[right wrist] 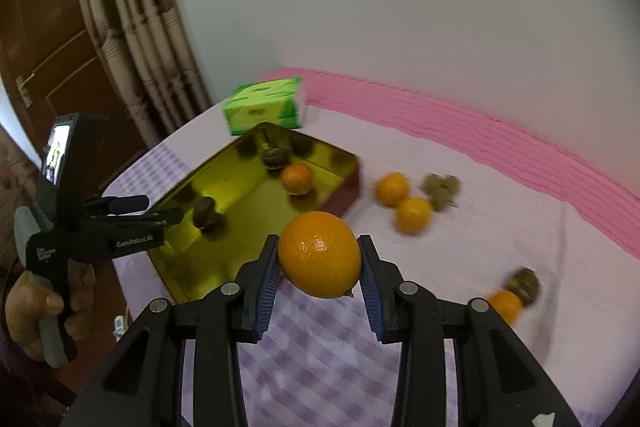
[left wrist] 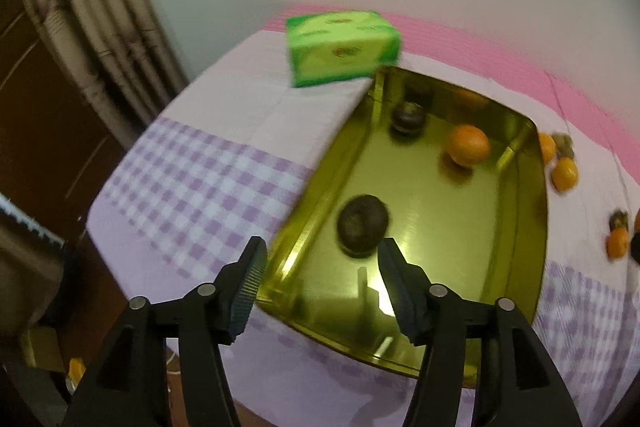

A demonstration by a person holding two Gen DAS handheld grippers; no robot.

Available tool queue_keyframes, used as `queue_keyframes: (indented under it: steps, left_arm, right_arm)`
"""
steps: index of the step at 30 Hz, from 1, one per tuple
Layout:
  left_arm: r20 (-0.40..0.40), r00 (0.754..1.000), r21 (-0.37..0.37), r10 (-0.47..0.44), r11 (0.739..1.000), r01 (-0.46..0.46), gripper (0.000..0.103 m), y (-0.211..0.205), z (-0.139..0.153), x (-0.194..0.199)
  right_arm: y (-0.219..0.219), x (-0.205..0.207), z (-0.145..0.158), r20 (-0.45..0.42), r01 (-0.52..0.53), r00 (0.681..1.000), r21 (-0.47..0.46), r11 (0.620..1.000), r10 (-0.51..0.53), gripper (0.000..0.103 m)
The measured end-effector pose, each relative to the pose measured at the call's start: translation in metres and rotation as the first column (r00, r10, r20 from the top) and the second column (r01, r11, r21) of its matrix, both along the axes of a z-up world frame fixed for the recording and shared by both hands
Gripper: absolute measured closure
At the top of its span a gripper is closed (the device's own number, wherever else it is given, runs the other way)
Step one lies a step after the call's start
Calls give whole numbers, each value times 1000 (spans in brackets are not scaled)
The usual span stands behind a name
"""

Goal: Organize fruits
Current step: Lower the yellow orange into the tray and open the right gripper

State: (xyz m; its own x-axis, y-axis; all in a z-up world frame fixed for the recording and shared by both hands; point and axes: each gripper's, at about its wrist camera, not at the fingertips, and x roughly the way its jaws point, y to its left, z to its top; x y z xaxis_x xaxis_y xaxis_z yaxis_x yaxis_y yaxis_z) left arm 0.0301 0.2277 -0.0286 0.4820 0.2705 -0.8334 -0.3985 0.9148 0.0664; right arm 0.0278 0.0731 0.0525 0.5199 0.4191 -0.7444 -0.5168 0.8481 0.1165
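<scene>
A gold metal tray [left wrist: 536, 227] sits on the checked cloth. It holds a dark round fruit [left wrist: 363, 225] near its front wall, a second dark fruit [left wrist: 408, 117] at the back and an orange [left wrist: 468, 145]. My left gripper [left wrist: 321, 245] hangs open just above the near dark fruit, and nothing sits between its pads. My right gripper [right wrist: 319, 241] is shut on a large orange [right wrist: 320, 255], held in the air to the right of the tray [right wrist: 240, 211]. Two loose oranges [right wrist: 402, 201] and a brownish fruit [right wrist: 440, 189] lie beyond it.
A green tissue box [left wrist: 342, 49] stands behind the tray's far corner. Another orange [right wrist: 505, 303] and a dark fruit [right wrist: 524, 283] lie at the right. A hand [right wrist: 44, 303] holds the left tool at the table's left edge. Curtain and door stand at left.
</scene>
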Motion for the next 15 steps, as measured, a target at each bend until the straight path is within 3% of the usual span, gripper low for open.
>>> queue_keyframes:
  steps: [7, 15]
  left_arm:
    - [42, 990, 32, 137, 990, -138, 37, 27, 12, -10]
    - [54, 984, 74, 168, 982, -172, 32, 33, 17, -12]
  right_arm:
    - [58, 28, -16, -62, -90, 994, 15, 996, 91, 68]
    - [111, 68, -39, -158, -119, 980, 18, 993, 120, 68]
